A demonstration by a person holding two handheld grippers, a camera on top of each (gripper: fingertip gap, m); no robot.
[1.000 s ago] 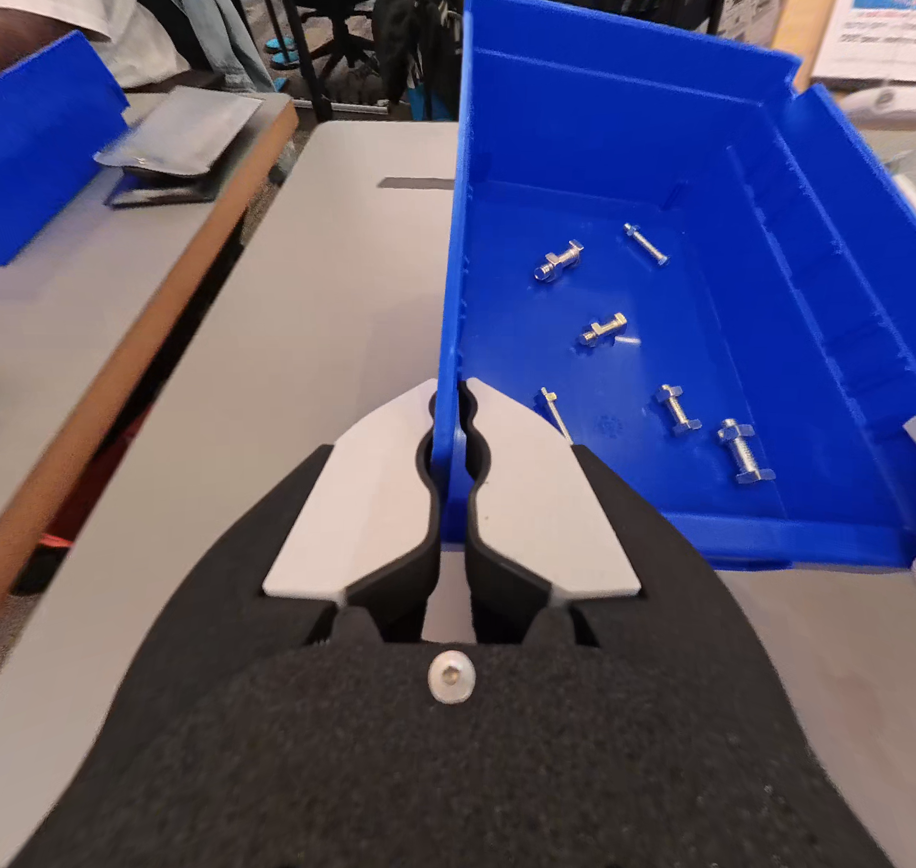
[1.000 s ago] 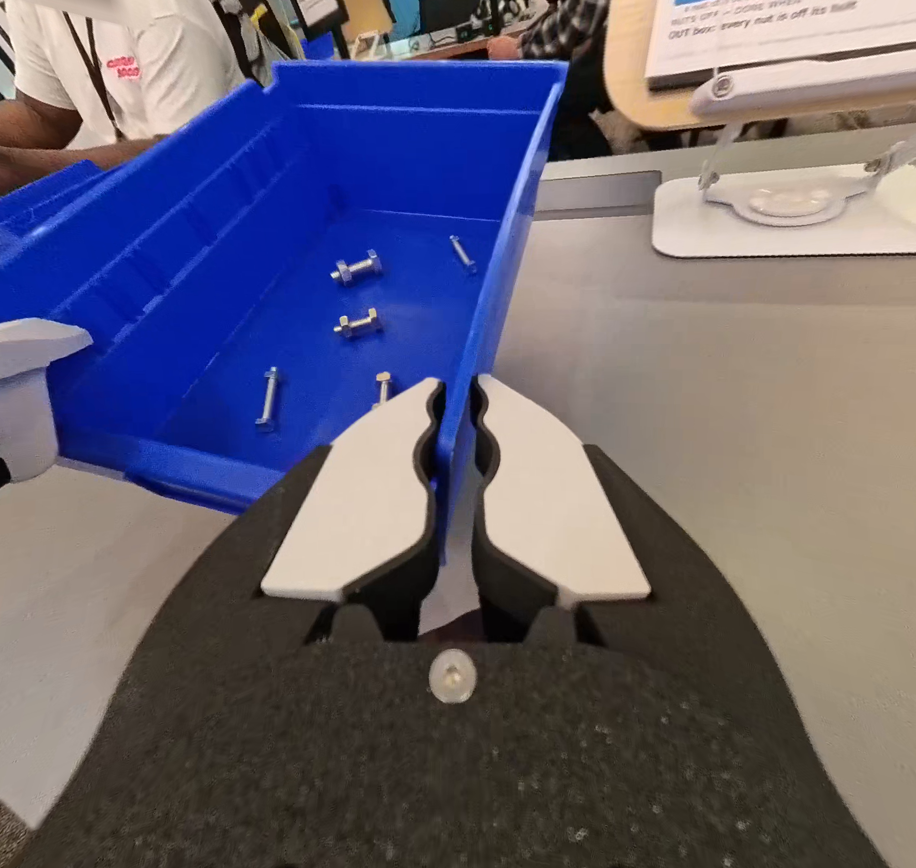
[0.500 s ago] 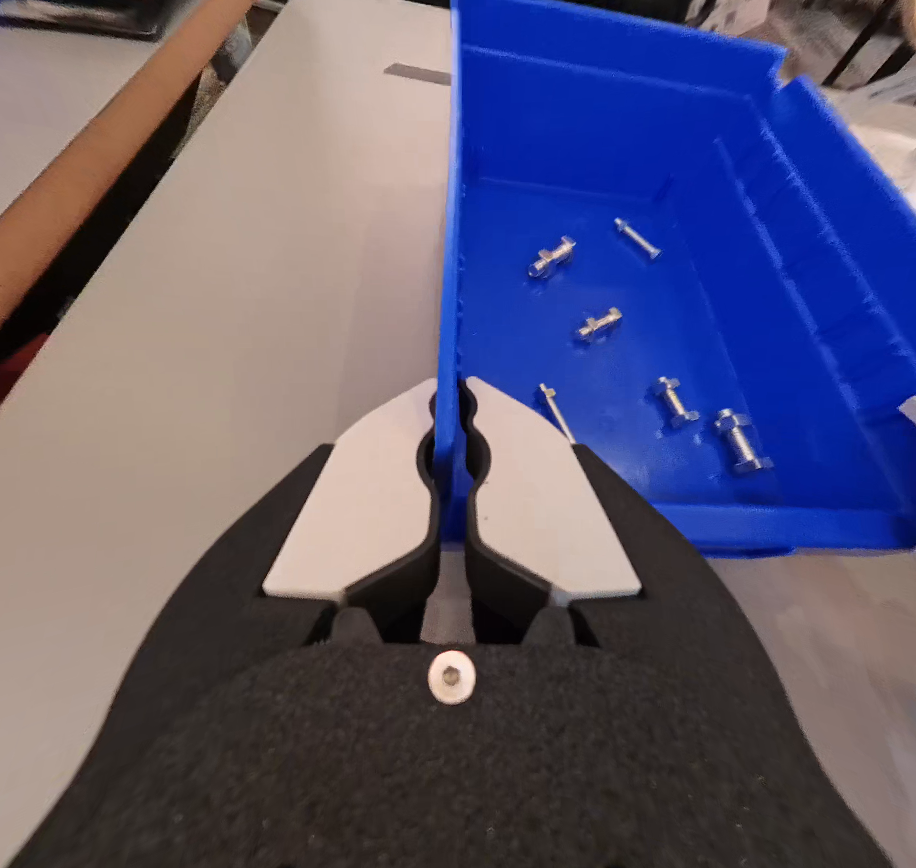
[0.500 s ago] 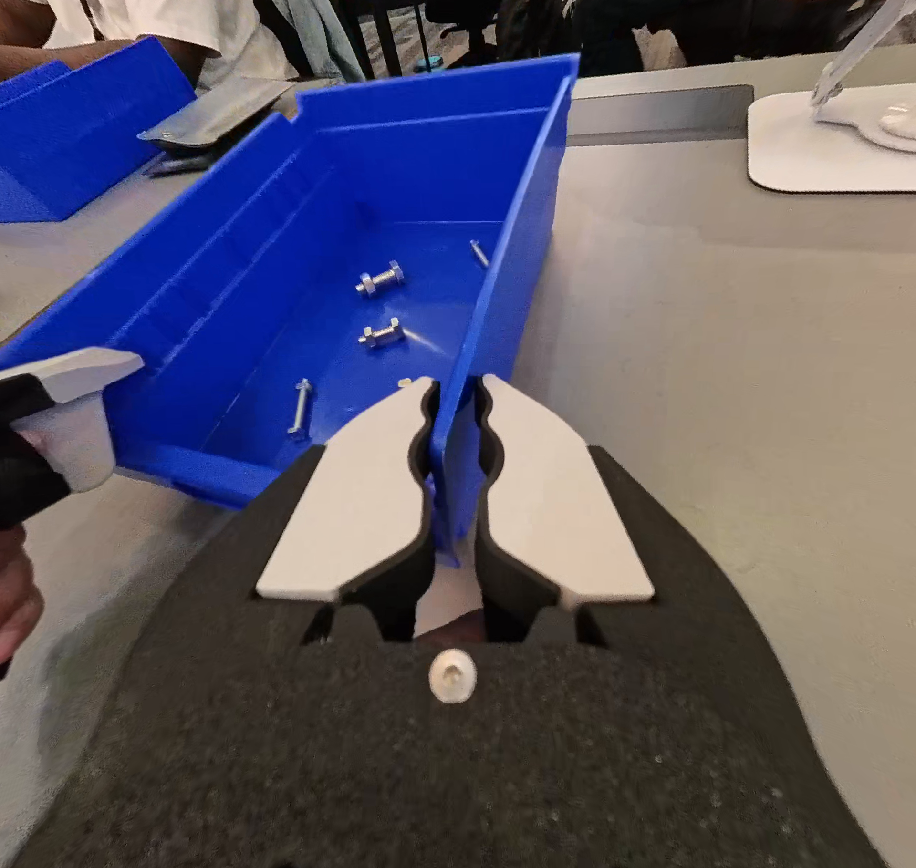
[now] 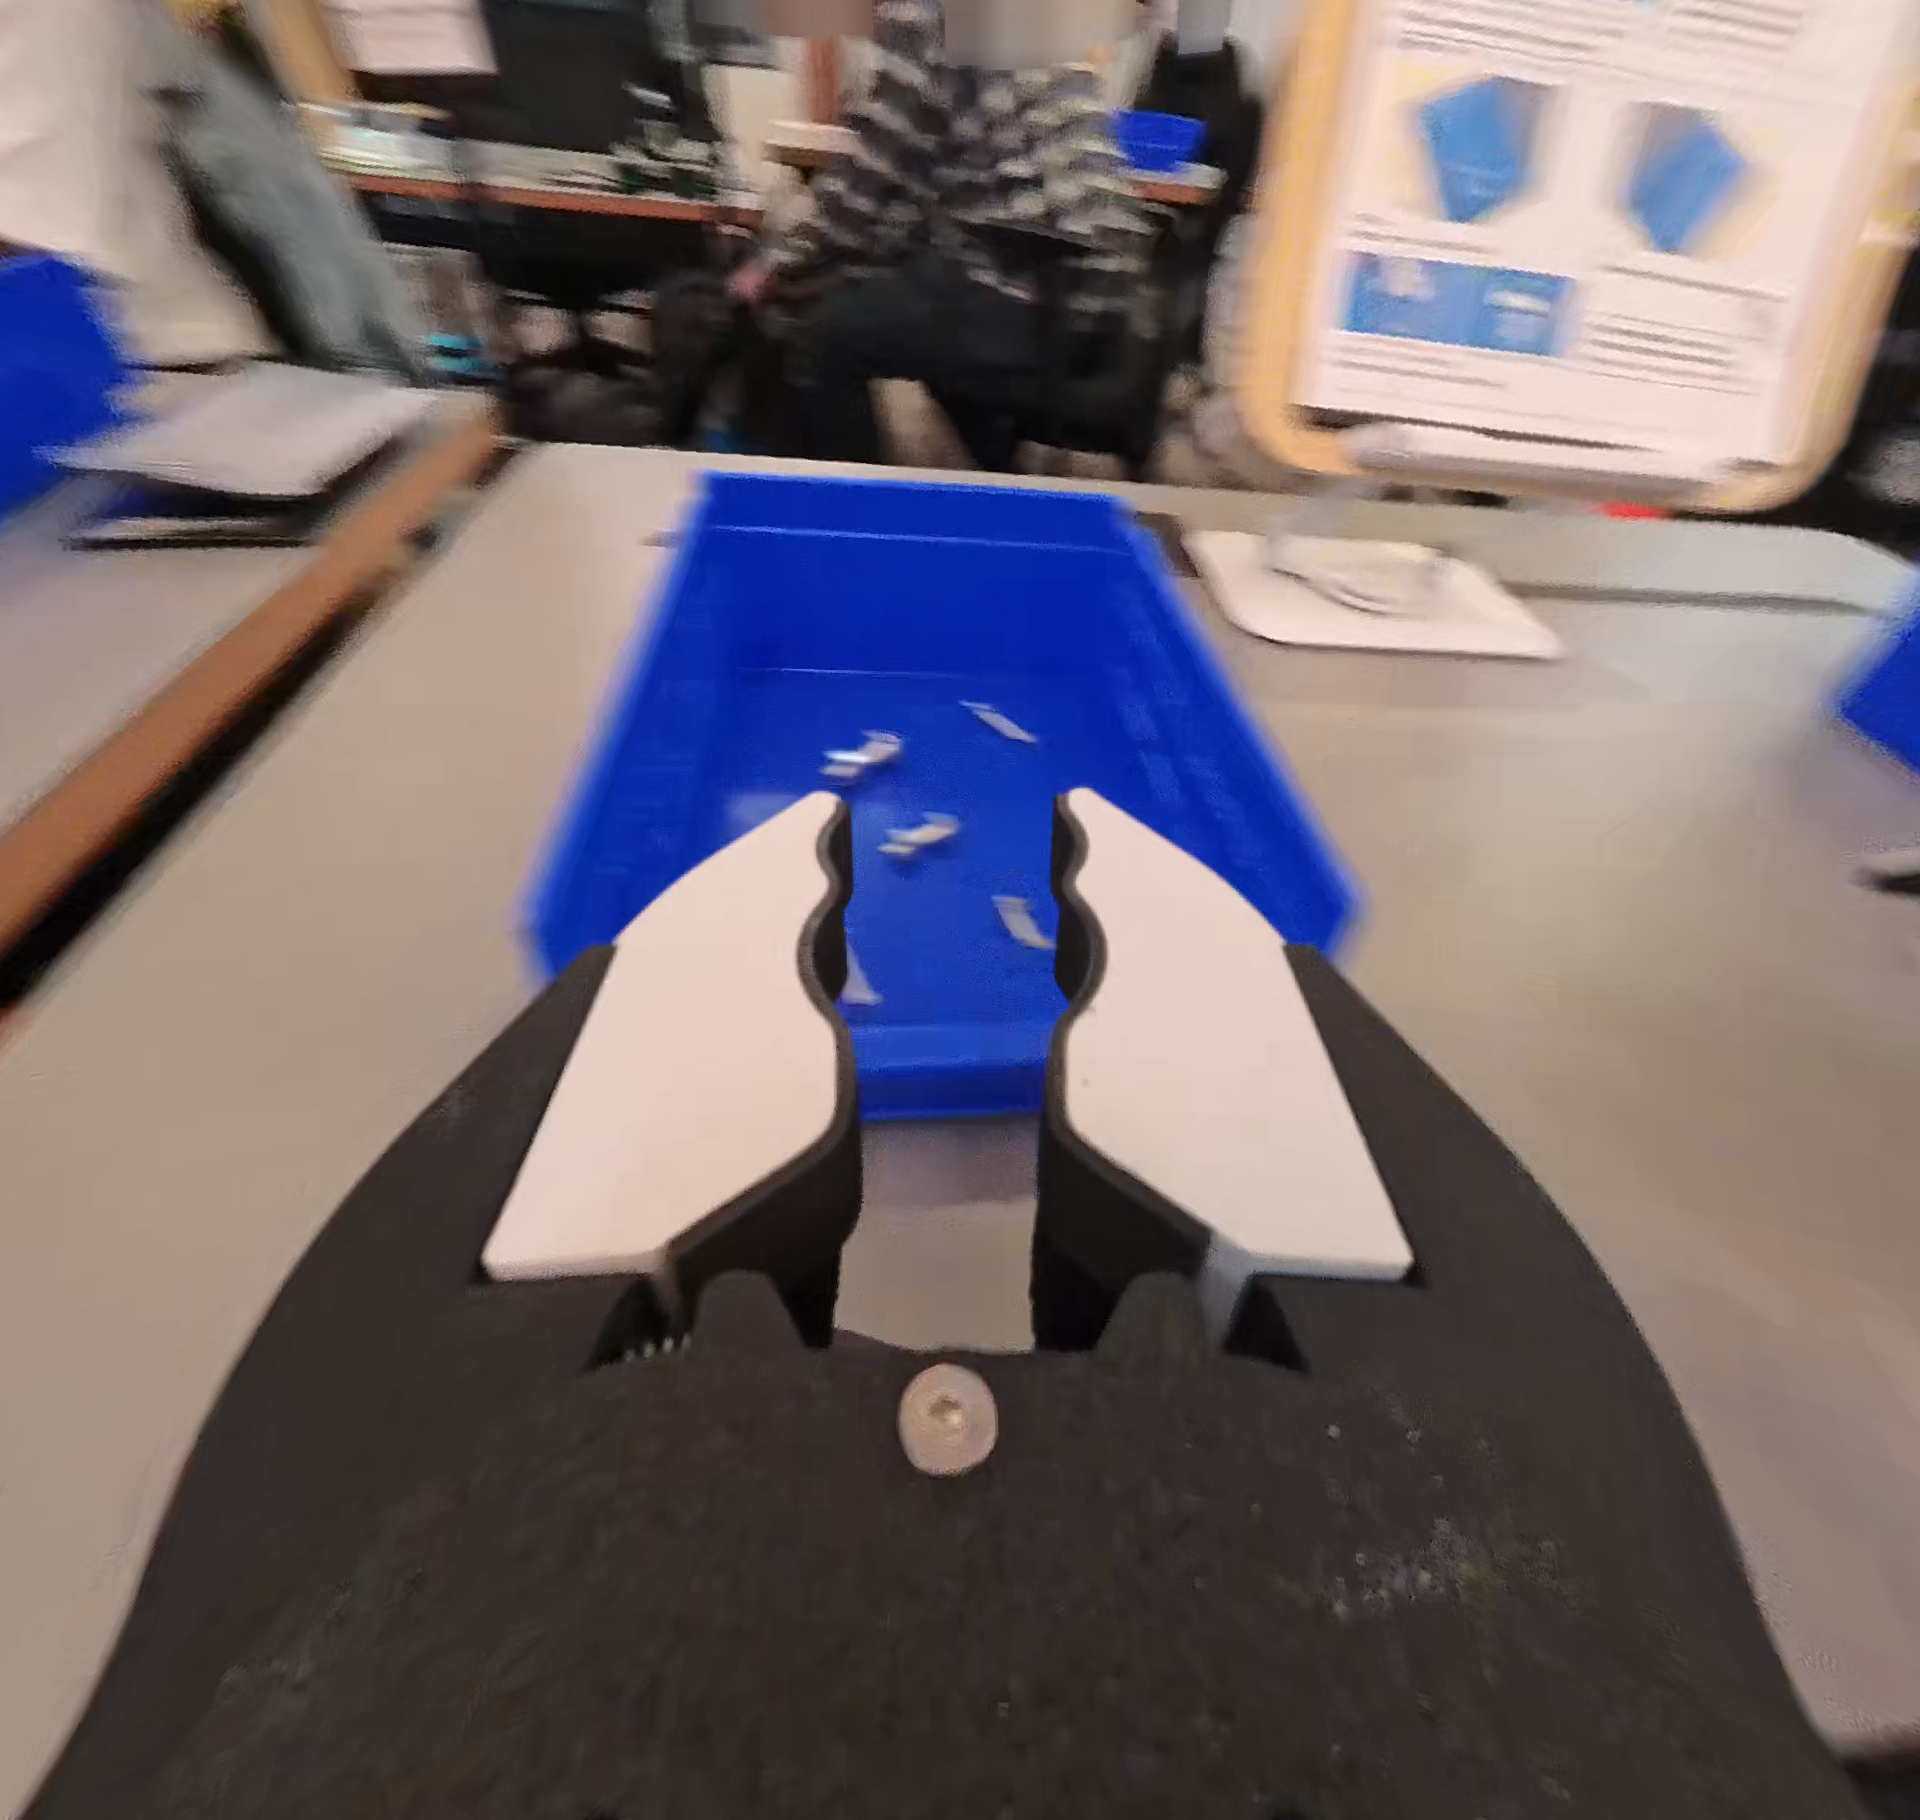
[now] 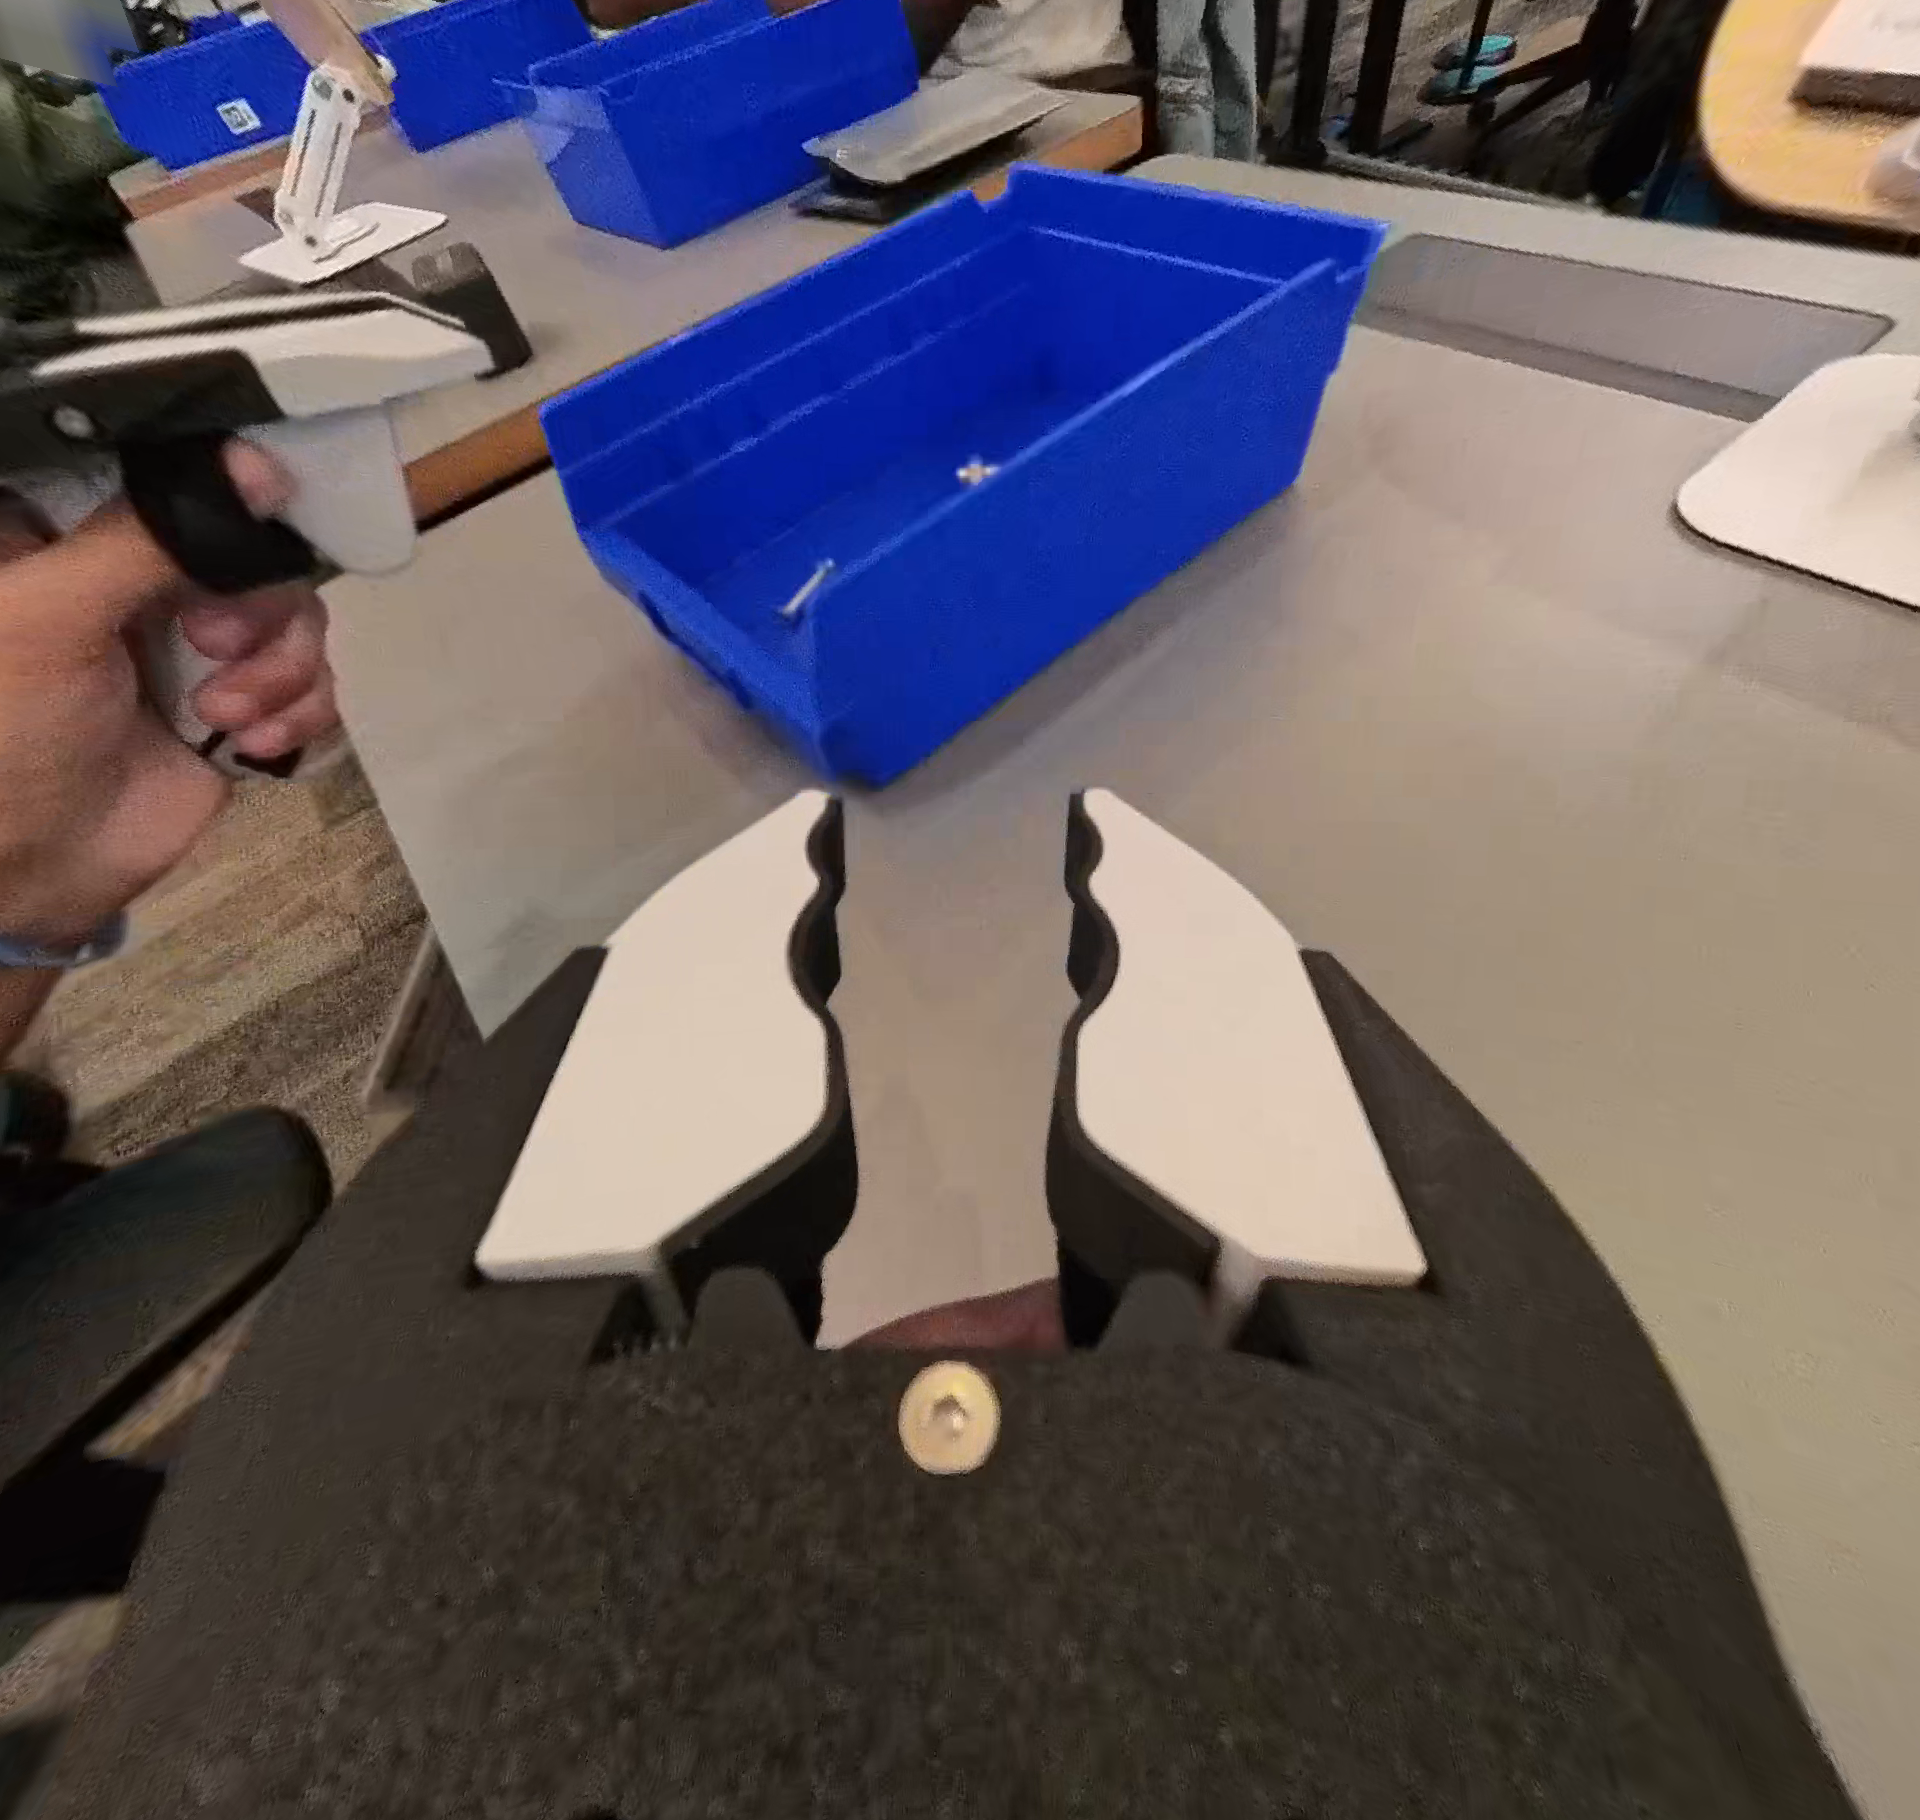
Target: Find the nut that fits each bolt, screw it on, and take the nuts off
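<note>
Two grippers: the left gripper (image 5: 948, 809) and the right gripper (image 6: 951, 804), each at 6 o'clock in its own view. The right wrist view shows four blue bins, one at centre (image 6: 1039, 627) and three toward 11 o'clock (image 6: 717, 108) (image 6: 478, 56) (image 6: 197, 108), plus two white stand bases at 3 (image 6: 1808, 492) and 10 o'clock (image 6: 332, 243). The left wrist view shows five blurred silver bolts (image 5: 920, 835) in the centre bin; nuts cannot be counted.

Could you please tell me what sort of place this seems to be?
Probably a shared workshop or data-collection room: grey work tables, several matching blue bins on them, an instruction poster on a stand, and people seated nearby.
</note>
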